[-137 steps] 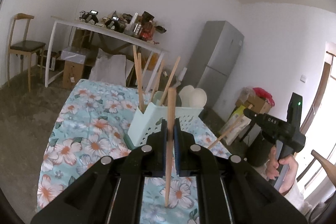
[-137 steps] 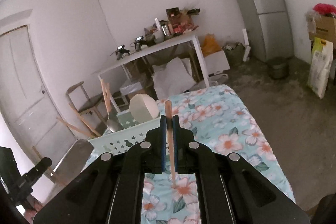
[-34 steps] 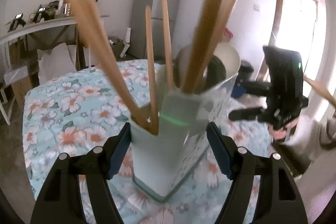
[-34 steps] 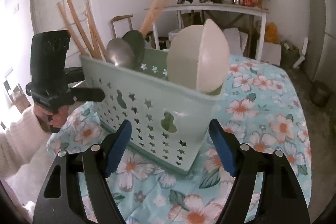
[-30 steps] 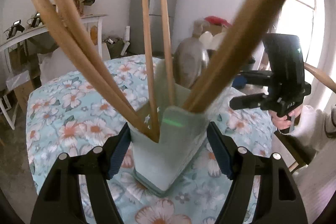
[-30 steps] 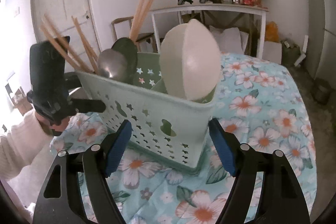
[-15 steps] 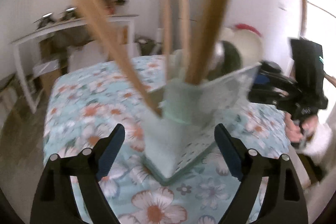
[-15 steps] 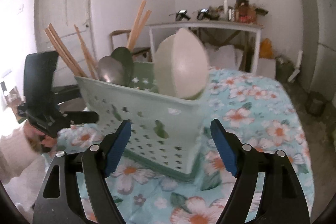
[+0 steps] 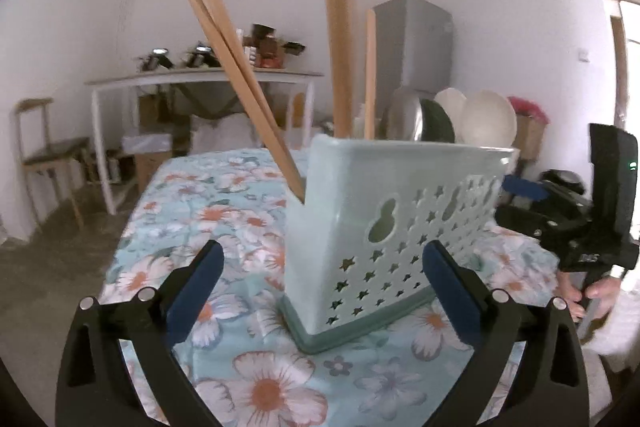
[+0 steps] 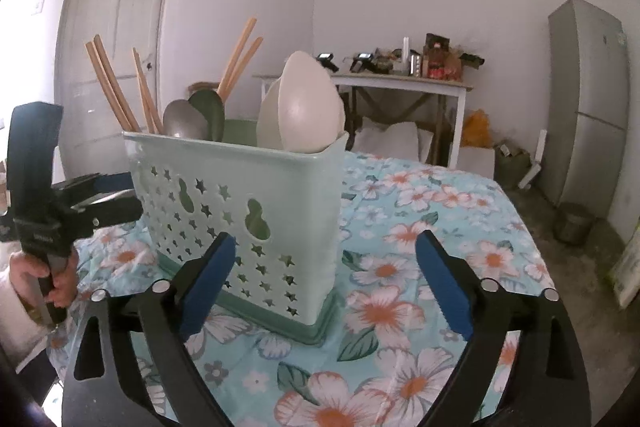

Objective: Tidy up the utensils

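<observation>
Flanking the pale green utensil basket (image 9: 400, 223), the left hand-held gripper (image 9: 320, 287) and right hand-held gripper (image 10: 324, 279) both gape wide and hold nothing. Chopsticks (image 9: 240, 75) and spoons (image 10: 308, 111) stand inside it, so the sorting looks done. Backing away needs care: the sticks lean outward, while the floral surface (image 10: 440, 227) offers room.

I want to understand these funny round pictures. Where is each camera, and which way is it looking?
Left wrist: sits on the left gripper, facing the basket's chopsticks end; its open blue fingers show, with the other hand far right.
Right wrist: sits on the right gripper, facing the basket's spoons end; its open fingers show, with the other hand far left.
Shared: both see the basket, the tablecloth and the opposite gripper.
</observation>
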